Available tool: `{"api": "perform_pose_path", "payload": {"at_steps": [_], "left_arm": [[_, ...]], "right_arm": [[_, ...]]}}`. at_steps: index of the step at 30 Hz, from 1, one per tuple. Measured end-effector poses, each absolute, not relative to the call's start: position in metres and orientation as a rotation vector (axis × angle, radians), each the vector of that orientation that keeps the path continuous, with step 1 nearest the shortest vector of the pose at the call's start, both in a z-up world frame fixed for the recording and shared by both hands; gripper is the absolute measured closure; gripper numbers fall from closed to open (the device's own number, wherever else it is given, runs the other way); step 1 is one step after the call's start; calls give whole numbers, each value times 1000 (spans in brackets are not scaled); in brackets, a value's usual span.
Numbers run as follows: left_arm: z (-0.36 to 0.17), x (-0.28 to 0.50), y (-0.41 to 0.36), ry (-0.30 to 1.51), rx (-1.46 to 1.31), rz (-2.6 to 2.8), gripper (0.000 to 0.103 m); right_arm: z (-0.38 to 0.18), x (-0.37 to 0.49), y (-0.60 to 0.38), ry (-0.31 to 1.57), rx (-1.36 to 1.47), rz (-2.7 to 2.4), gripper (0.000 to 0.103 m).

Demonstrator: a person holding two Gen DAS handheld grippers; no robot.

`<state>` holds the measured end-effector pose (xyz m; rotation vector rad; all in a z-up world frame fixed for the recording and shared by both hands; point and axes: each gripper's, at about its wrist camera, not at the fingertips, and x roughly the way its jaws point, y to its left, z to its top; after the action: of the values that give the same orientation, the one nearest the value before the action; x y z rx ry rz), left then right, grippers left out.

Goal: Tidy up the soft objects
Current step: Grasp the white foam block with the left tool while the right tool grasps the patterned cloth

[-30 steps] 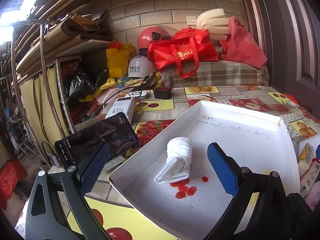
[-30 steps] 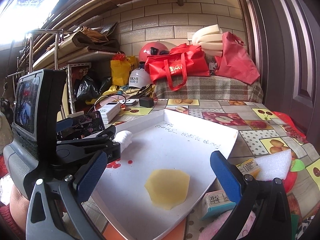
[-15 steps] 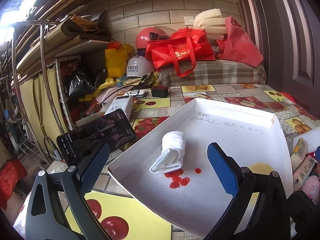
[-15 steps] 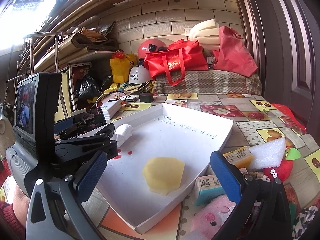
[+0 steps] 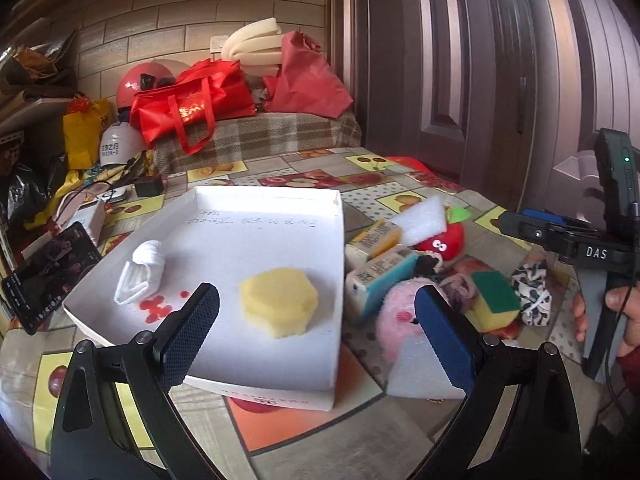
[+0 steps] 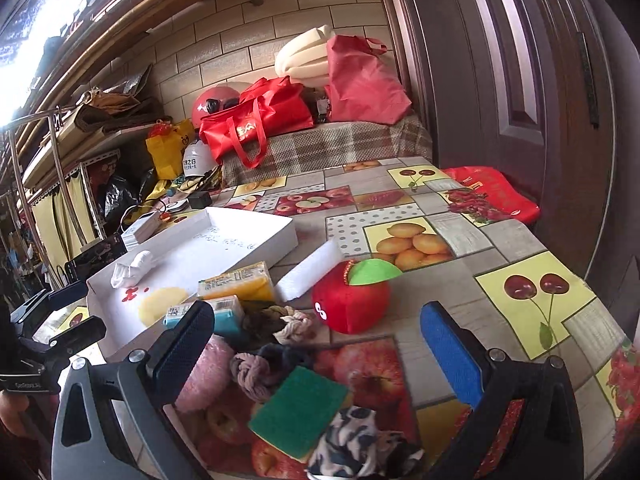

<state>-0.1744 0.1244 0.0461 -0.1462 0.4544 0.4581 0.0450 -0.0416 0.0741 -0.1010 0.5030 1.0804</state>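
Observation:
A white shallow tray [image 5: 260, 208] [image 6: 256, 236] on the fruit-print table holds a rolled white sock [image 5: 142, 272] [image 6: 132, 268] and a yellow sponge [image 5: 280, 300] [image 6: 160, 304]. To its right lies a pile: red plush apple [image 6: 352, 300] [image 5: 440, 240], white foam block [image 6: 312, 268] [image 5: 424, 220], pink plush [image 5: 396, 320] [image 6: 204, 372], green-and-yellow scouring sponge [image 6: 300, 412] [image 5: 492, 296], knotted ropes [image 6: 256, 372], patterned cloth [image 6: 360, 440] [image 5: 530, 292], tissue packs [image 5: 380, 276]. My left gripper [image 5: 316, 336] hangs open at the tray's near edge. My right gripper [image 6: 316, 356] stands open over the pile.
A phone [image 5: 48, 272] leans at the tray's left. Red bags [image 6: 256, 120], helmets [image 5: 140, 84] and foam rolls [image 5: 252, 48] crowd the far bench. A dark door [image 6: 520, 80] bounds the right side. A person's hand [image 5: 616, 312] holds the right gripper's handle.
Both views have swung right: the left gripper went from the sock to the tray's near right part; the right gripper left the tray and now hovers over the pile. Both stay open.

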Motion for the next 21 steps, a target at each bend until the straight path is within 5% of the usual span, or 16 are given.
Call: {"api": "perform_pose_path", "payload": {"at_steps": [18,21], "left_arm": [[23,-116,58,775,0,189,4],[23,-113,62,776,-34,199,4]], "right_arm": [[38,41,-57,687,-395,1252,1],[33,41,-53,705,-426,1262,13]]}}
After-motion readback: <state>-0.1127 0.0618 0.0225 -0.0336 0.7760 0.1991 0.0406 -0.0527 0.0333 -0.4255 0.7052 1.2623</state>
